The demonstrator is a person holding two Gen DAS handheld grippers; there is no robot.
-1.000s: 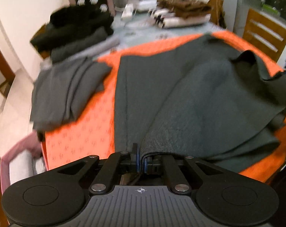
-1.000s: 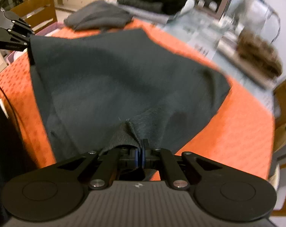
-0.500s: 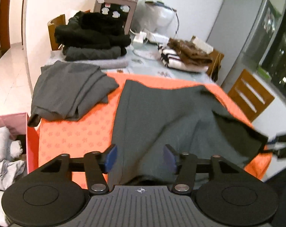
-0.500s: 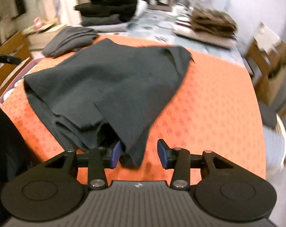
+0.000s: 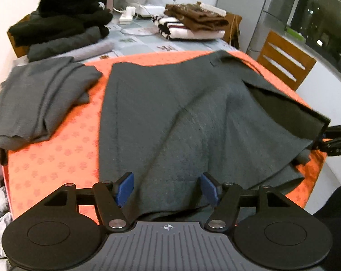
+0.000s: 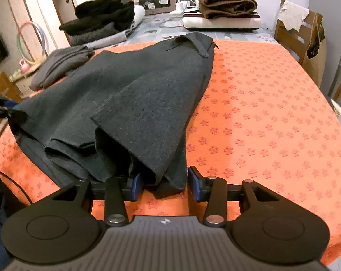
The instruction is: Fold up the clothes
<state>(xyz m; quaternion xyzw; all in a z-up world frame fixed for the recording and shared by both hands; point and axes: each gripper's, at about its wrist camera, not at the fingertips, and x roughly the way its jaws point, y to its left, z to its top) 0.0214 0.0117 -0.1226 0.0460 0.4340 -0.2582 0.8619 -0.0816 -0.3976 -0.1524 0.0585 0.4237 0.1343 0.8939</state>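
Dark grey garment [image 5: 181,113] on orange-covered desk [image 6: 272,113]; left hand-held gripper [image 5: 168,188] opening over it, right hand-held gripper [image 6: 164,184] unclenched, straddling its edge.

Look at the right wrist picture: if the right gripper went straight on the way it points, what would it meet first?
Most likely the dark grey garment: its folded near edge already lies between the open jaws of the right gripper, not pinched, on the orange tablecloth. Depth is hard to judge.

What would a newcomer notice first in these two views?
A dark grey garment spreads over the orange cloth, its near edge lying between the open pads of both grippers, left and right. Stacks of folded clothes sit at the table's far end.
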